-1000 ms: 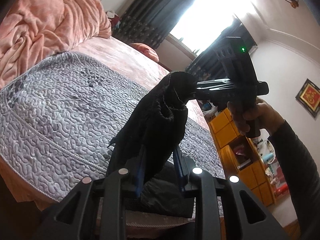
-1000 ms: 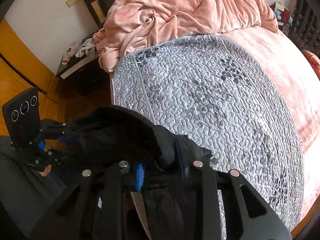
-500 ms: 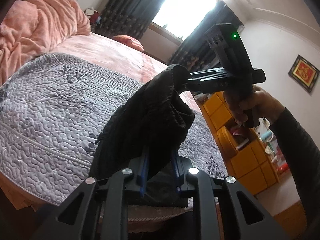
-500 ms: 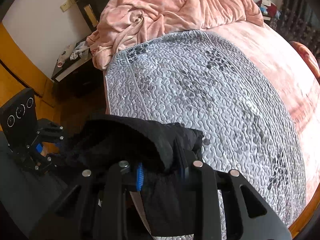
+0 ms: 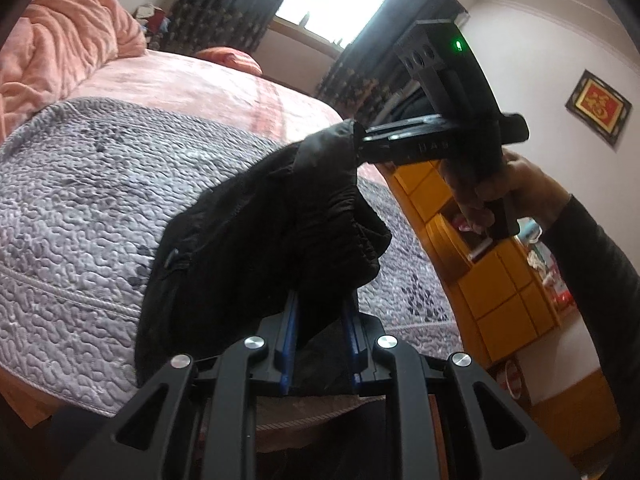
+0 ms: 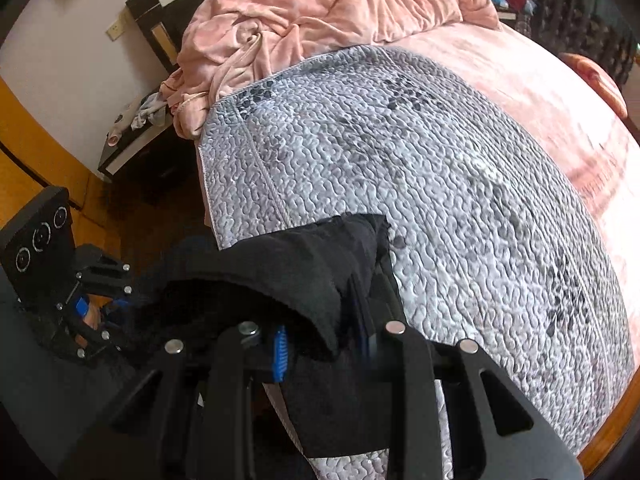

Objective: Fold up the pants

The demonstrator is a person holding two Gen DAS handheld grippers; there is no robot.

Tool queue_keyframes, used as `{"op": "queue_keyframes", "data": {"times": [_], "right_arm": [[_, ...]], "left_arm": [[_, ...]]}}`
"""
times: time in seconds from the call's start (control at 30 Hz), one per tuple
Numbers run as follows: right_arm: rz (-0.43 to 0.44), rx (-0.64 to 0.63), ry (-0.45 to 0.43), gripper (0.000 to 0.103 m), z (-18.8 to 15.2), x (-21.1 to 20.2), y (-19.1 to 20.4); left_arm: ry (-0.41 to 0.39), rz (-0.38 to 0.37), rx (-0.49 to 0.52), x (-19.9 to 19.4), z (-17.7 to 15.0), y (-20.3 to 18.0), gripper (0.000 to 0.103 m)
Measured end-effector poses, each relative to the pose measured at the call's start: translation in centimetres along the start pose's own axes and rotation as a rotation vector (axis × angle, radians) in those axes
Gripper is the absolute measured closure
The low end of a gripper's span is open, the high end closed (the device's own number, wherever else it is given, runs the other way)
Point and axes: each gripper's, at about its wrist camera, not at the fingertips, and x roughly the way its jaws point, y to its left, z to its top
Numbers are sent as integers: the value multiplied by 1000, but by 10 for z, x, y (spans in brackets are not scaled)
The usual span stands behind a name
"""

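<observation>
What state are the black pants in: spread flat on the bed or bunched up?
Bunched up: the black pants hang in a crumpled bundle between both grippers, above the grey quilt.

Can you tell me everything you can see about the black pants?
The black pants look like soft, thick, crumpled cloth with a gathered band along one edge. They are bunched and lifted, not yet folded flat. The left gripper pinches one part between blue pads, and the right gripper clamps another. Some cloth hangs down past the edge of the grey quilted bedspread; whether it touches the bedspread I cannot tell.
</observation>
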Motion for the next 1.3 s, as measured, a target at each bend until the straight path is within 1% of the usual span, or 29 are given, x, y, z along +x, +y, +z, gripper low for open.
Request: {"op": "queue_keyframes", "data": {"times": [0.13,0.33,0.67,0.83,1.03,1.3], "right_arm": [[6,39,-9,79,-22,2,-13],[15,99,-13,79,-58,10,-33],[39,185,-55,80,-115,29,-64],[44,198,-78,80,-135,37,-75],[23,173,-107,80,-160,51,-88],[30,192,-122,79,-189,77,-107]], "left_arm": [[48,-12,24,19,-8,-12,83],[137,-24,60,58,-24,-26,83],[242,-30,90,105,-45,-39,83],[287,-29,102,126,-51,-39,83],[340,-31,106,150,-57,-37,83],[415,-34,86,181,-63,-20,83]]}}
